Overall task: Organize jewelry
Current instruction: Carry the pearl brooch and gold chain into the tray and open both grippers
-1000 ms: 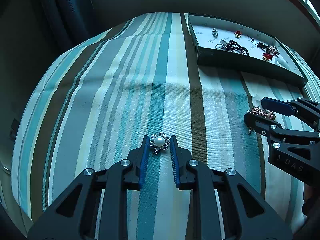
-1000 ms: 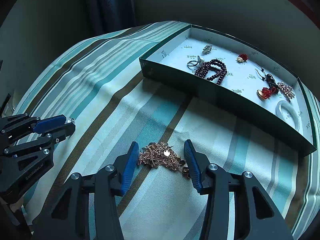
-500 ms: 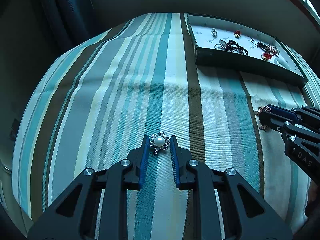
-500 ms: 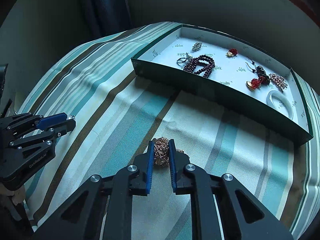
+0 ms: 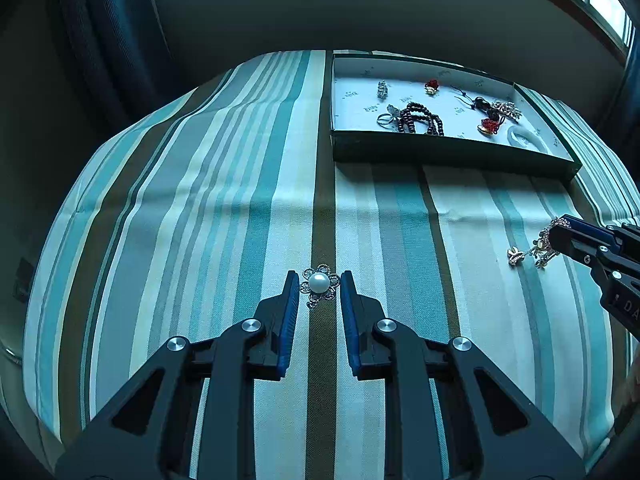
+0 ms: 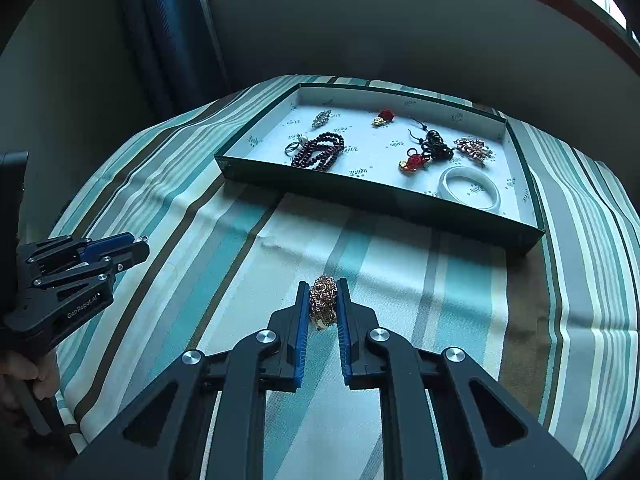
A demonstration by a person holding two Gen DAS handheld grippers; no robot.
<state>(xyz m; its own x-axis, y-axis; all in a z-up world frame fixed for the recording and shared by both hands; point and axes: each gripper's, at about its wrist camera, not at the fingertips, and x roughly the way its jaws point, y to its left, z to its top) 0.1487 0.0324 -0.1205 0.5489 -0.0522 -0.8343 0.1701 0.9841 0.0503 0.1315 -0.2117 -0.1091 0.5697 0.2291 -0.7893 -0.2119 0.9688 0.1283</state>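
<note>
My left gripper [image 5: 319, 284] is shut on a pearl flower brooch [image 5: 319, 283], held between the blue pads above the striped cloth; it also shows in the right wrist view [image 6: 134, 243]. My right gripper [image 6: 323, 295] is shut on a bunched gold chain [image 6: 323, 300] and holds it above the cloth. In the left wrist view the chain [image 5: 534, 248] dangles from the right gripper's tips at the right edge. The dark green jewelry tray [image 5: 448, 154] [image 6: 372, 194] lies at the far side of the table.
The tray holds a dark bead bracelet [image 6: 318, 152], a ring [image 6: 294, 146], a white bangle [image 6: 470, 188], red charms [image 6: 414, 162], a black cord piece [image 6: 436, 146] and other small pieces. A striped tablecloth [image 5: 224, 216] covers the round table. A dark curtain [image 6: 172, 32] hangs behind.
My right gripper closed on the gold chain, then lifted it off the cloth. My left gripper narrowed slightly around the brooch and rose with it.
</note>
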